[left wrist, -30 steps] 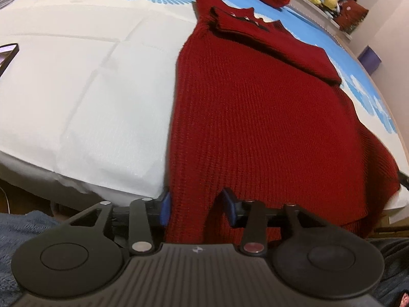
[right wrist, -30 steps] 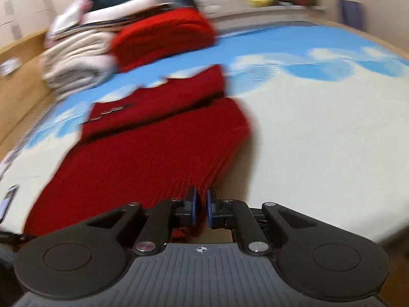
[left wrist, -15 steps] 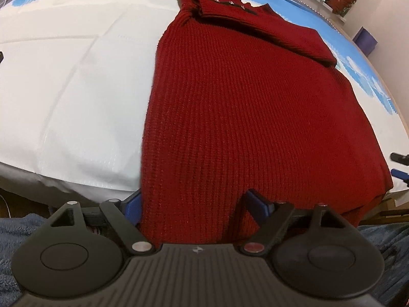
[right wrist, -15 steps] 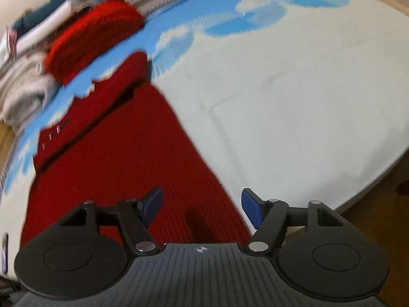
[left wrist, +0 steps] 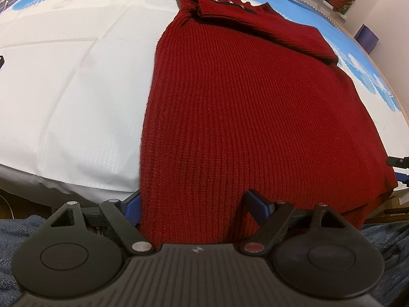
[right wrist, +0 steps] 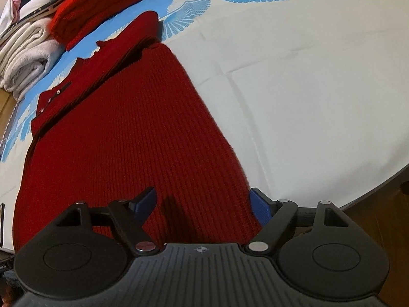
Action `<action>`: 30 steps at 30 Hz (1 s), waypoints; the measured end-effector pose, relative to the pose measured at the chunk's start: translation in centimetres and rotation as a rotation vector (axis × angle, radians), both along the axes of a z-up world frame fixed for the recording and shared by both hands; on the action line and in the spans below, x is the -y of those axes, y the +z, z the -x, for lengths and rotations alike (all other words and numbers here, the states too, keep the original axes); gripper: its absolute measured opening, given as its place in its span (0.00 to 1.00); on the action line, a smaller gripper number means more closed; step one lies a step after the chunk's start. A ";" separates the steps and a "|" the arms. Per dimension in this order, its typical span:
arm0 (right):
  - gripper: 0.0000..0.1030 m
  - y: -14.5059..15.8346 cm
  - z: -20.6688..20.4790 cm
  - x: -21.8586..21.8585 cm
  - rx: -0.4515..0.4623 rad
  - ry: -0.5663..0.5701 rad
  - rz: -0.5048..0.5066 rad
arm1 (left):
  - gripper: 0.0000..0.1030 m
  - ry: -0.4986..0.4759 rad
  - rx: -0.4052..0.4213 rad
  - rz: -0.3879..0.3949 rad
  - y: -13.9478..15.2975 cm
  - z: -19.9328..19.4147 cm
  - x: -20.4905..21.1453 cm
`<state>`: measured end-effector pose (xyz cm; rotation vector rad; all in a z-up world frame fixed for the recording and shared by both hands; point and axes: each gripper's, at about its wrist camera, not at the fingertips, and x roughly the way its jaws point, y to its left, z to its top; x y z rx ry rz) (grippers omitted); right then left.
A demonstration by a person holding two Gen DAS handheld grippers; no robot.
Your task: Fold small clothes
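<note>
both grippers, left (left wrist: 191, 202) and right (right wrist: 202, 200), had just been opening and stood wide over the near hem of the red sweater (left wrist: 250, 107) lying flat on the bed (left wrist: 64, 89), pads pressing nothing.

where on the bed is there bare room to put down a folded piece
The white sheet left of the dark red ribbed knit sweater is bare up to the blue fan print. The white stretch on its right, out to the bed edge, is also free. Crowded: the far end, with the folded bright red knit and rolled cream towels.
</note>
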<state>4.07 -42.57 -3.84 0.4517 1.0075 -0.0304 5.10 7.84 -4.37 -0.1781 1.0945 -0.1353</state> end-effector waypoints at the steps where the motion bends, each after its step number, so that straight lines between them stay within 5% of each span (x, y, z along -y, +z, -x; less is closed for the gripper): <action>1: 0.79 0.0 0.1 -0.2 -0.002 0.015 0.002 | 0.83 0.001 0.000 0.002 0.0 0.0 -0.1; 4: 0.78 0.0 0.4 -1.0 -0.008 0.099 -0.019 | 0.79 0.014 0.001 0.013 0.0 0.0 -0.4; 6: 0.49 0.0 0.5 -1.7 -0.008 0.137 -0.010 | 0.58 0.042 0.007 -0.004 0.2 0.3 -1.0; 8: 0.22 0.1 0.6 -1.8 -0.008 0.128 -0.002 | 0.18 0.069 0.013 0.041 0.6 0.6 -2.3; 9: 0.21 0.1 0.8 -1.6 -0.006 0.114 -0.018 | 0.13 0.085 0.013 0.062 0.7 0.7 -2.9; 18: 0.18 3.0 4.2 -1.0 0.136 0.058 -0.052 | 0.10 0.047 0.100 0.061 3.9 3.6 -2.8; 30: 0.18 8.3 12.9 0.0 0.191 0.048 -0.158 | 0.09 -0.045 0.134 0.145 10.8 10.5 -4.2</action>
